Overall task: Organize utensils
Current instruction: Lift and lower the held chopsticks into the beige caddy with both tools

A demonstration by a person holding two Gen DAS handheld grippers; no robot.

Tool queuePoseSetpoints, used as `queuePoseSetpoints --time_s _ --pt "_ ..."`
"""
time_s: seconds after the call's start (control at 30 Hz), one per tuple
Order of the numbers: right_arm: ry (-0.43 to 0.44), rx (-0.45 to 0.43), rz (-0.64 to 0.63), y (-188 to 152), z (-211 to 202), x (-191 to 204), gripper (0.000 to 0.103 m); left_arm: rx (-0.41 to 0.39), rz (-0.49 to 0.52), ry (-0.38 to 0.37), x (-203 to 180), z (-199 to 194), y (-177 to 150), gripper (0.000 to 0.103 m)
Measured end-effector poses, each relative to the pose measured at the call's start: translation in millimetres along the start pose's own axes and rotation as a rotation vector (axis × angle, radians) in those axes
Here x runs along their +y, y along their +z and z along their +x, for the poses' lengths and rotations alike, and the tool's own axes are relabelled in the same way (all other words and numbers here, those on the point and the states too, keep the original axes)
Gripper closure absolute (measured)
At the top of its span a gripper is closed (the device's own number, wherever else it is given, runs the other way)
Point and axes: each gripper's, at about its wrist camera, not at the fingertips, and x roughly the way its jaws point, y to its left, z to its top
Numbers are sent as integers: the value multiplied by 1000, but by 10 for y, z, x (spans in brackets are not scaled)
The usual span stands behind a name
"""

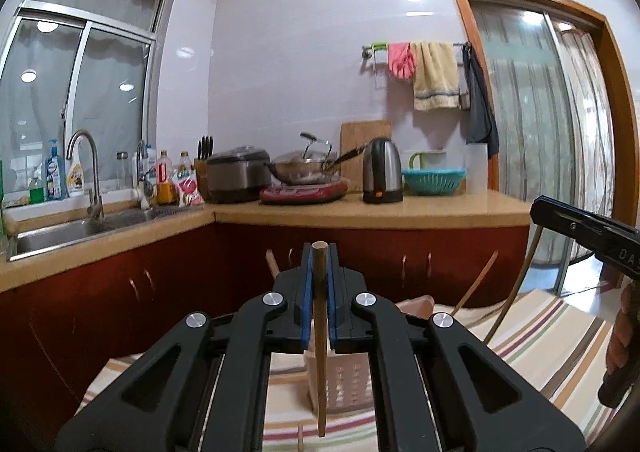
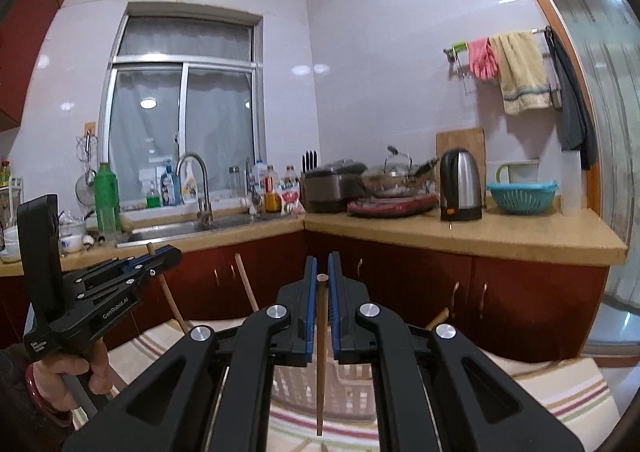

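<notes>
Left wrist view: the left gripper (image 1: 319,264) clamps a thin brown wooden chopstick (image 1: 320,332), upright, tip hanging just above the striped cloth (image 1: 560,332), before a pale perforated plastic utensil basket (image 1: 344,384). Only the right wrist view shows the right gripper (image 2: 322,276) pinching its own brown wooden chopstick (image 2: 321,372), also vertical, over that basket (image 2: 352,388); open air beyond both.
</notes>
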Motion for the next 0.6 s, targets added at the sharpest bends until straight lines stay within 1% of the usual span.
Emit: queuePoseSetpoints --time_s 0.2,0.27,0.43,0.53,0.6 --pt "5 -77 -17 312 22 -37 96 -68 -3 -22 -16 0 383 97" --pt "3 -97 -25 387 50 -57 96 -97 -4 -23 -13 36 531 97" --pt "-4 -132 -27 528 208 -143 96 -147 -3 -15 -28 210 768 97" --pt "-7 -133 -20 532 333 -204 96 -161 -11 -7 -22 373 814 97" --pt "-11 -121 -9 489 463 -259 96 -150 -20 -6 -20 505 794 97"
